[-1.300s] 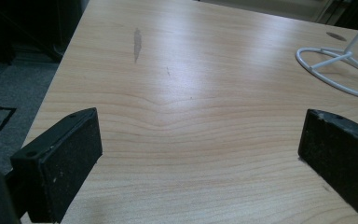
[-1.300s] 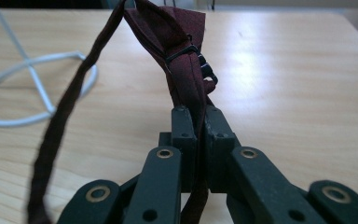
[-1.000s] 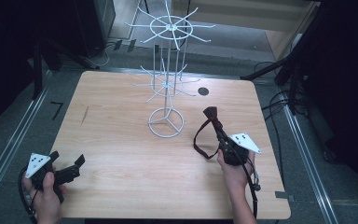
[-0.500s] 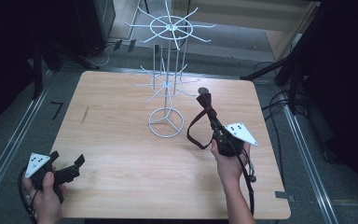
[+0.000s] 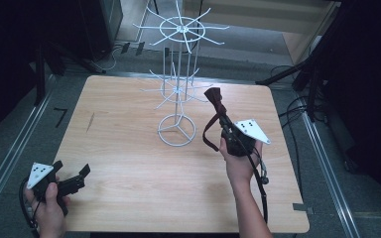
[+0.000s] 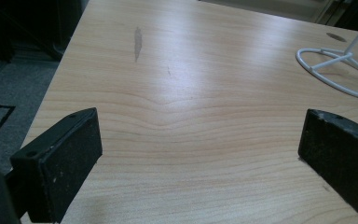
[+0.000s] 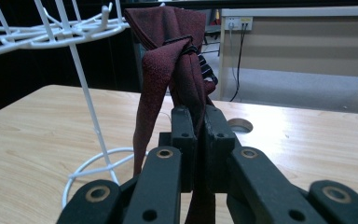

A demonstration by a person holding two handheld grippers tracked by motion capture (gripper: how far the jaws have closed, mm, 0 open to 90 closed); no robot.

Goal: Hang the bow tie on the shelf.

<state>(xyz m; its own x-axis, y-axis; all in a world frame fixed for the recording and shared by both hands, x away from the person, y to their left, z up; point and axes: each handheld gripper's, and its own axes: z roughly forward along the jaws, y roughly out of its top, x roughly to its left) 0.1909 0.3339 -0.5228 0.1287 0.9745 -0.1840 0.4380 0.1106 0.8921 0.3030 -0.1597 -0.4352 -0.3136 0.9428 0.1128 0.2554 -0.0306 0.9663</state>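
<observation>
A dark red bow tie (image 5: 215, 100) with a hanging strap loop (image 5: 207, 138) is lifted above the table, my right gripper (image 5: 224, 121) shut on it just right of the white wire rack (image 5: 177, 94). In the right gripper view the bow tie (image 7: 168, 60) rises straight from between the closed jaws of my right gripper (image 7: 197, 122), close to the rack's arms (image 7: 51, 32). My left gripper (image 5: 70, 176) rests at the table's near left corner, open. Between its fingers (image 6: 60, 156) lies only bare wood.
The rack's ring base (image 5: 176, 130) stands mid-table, also seen as the ring base (image 6: 340, 70) at far right in the left gripper view. A round hole (image 7: 240, 125) is in the tabletop behind. The wooden table (image 5: 129, 158) has metal rails and cables around it.
My right gripper has carried the bow tie up and leftward toward the rack. The left gripper has stayed put.
</observation>
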